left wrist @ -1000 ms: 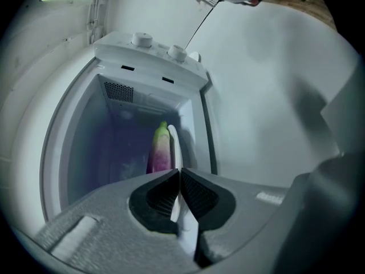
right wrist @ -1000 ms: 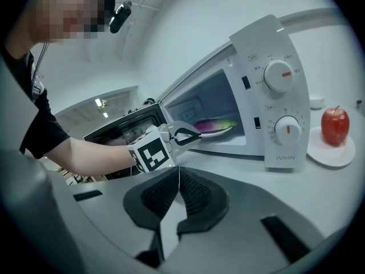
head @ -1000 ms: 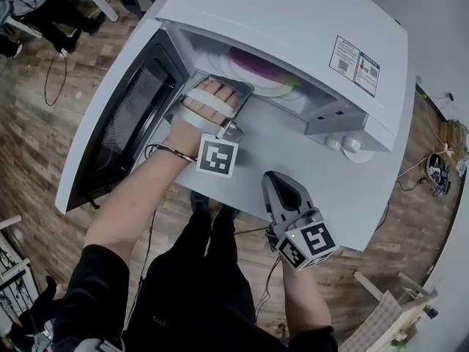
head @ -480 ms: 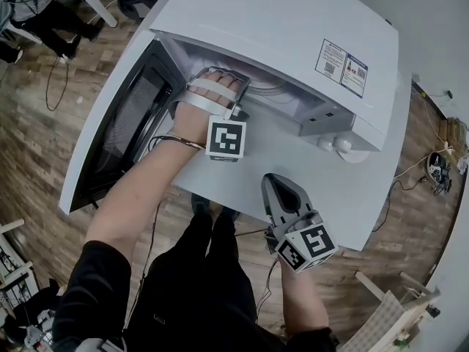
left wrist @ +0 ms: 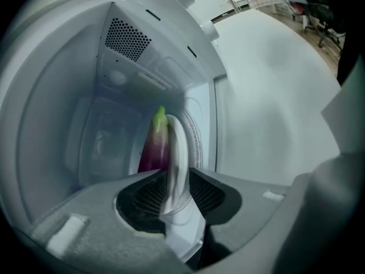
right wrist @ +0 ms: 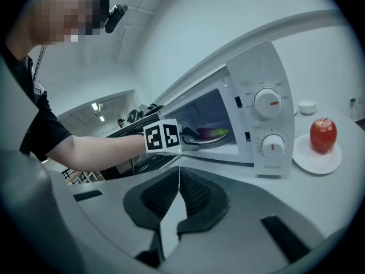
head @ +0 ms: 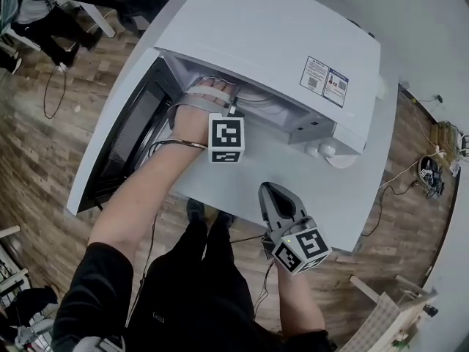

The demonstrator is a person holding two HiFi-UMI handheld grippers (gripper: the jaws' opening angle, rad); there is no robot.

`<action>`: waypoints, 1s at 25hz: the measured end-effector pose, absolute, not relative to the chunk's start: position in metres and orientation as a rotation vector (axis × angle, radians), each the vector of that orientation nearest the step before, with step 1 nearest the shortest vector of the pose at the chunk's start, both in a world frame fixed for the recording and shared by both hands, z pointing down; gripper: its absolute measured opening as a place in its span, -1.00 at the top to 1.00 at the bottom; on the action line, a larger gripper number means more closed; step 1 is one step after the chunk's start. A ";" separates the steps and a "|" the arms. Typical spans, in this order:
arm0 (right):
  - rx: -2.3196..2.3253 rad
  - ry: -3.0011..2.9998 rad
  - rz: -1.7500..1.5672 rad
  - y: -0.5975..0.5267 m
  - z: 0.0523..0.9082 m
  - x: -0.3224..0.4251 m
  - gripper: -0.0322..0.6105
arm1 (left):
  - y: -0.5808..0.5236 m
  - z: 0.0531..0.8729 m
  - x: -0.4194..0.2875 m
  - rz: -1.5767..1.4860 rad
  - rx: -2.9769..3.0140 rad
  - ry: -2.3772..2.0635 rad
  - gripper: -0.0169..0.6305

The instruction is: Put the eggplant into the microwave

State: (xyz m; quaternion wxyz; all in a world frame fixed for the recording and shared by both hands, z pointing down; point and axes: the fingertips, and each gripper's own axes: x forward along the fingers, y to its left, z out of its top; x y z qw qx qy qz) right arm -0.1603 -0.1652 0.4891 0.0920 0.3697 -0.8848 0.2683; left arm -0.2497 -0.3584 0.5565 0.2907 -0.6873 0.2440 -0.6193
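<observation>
The purple eggplant (left wrist: 153, 147) with a green tip lies on a white plate (left wrist: 179, 153) inside the white microwave (head: 278, 42). From the right gripper view the eggplant (right wrist: 214, 132) shows in the cavity, on the plate (right wrist: 208, 140). My left gripper (left wrist: 174, 193) reaches into the cavity. Its jaws are opening, and the plate's rim stands between the pads. In the head view the left gripper (head: 212, 88) is partly hidden under the oven's roof. My right gripper (head: 275, 196) hovers over the table in front of the oven, shut with nothing in it (right wrist: 178, 193).
The microwave door (head: 124, 138) hangs wide open to the left. A red apple (right wrist: 323, 135) sits on a white saucer (right wrist: 316, 158) right of the oven, with a small white bowl (right wrist: 307, 105) behind it. The white table (head: 293, 174) ends near the right gripper.
My left hand has pushed deeper into the microwave and rolled. The plate with the eggplant, seen at the opening a second ago, is now hidden under the roof. The right gripper barely moved.
</observation>
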 end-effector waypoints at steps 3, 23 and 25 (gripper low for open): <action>1.119 -2.598 0.802 -0.159 0.485 -0.155 0.85 | -0.357 0.549 -0.250 -1.635 -1.856 0.685 0.55; 1.234 -2.559 0.656 -0.129 0.400 -0.175 0.85 | -0.225 0.479 -0.258 -1.261 -2.499 0.942 0.52; 1.278 -2.562 0.623 -0.126 0.385 -0.172 0.85 | -0.208 0.463 -0.260 -1.169 -2.565 1.002 0.53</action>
